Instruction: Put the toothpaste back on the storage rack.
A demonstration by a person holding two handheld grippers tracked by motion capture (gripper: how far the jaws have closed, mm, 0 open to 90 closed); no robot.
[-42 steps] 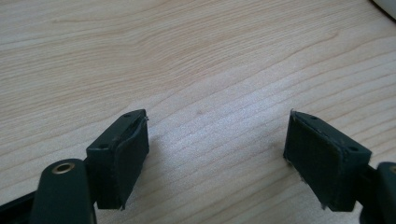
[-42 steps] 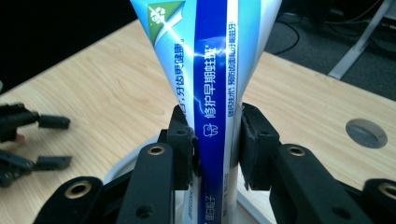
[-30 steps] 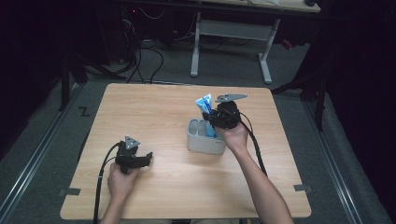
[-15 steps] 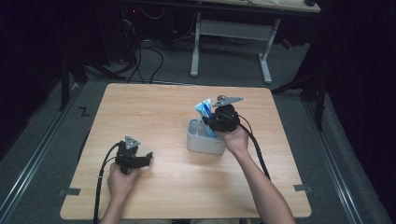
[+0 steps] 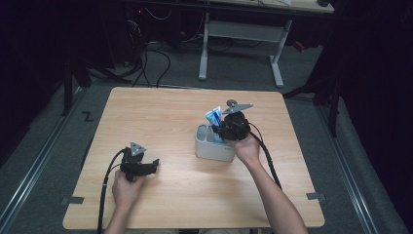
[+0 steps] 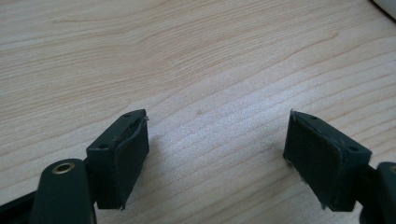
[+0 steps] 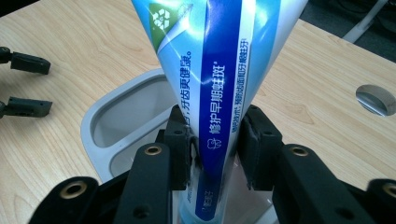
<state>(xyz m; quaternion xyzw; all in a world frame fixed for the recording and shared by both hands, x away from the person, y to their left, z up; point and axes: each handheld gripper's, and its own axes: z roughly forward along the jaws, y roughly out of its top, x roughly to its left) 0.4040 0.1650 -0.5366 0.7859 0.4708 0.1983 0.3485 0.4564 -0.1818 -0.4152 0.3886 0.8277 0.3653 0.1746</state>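
A blue and white toothpaste tube (image 7: 219, 70) stands upright, lower end down inside a grey two-compartment holder (image 7: 98, 116). My right gripper (image 7: 217, 144) has both pads against the tube's narrow lower part, and its jaws have just been opening slightly with the tube still between them. In the high view the tube (image 5: 213, 117) rises from the holder (image 5: 209, 148) at the table's middle right, under the right gripper (image 5: 221, 131). My left gripper (image 5: 153, 165) rests low at the front left. Its jaws (image 6: 217, 154) stand wide open over bare wood.
The wooden table (image 5: 160, 117) has bare room left of and behind the holder. A round metal-rimmed hole (image 7: 376, 99) sits in the tabletop beyond the holder. The left gripper (image 7: 23, 84) shows far off in the right gripper view. Cables trail from both grippers toward the front edge.
The right gripper and the tube have sunk a little toward the holder. The left gripper has kept still.
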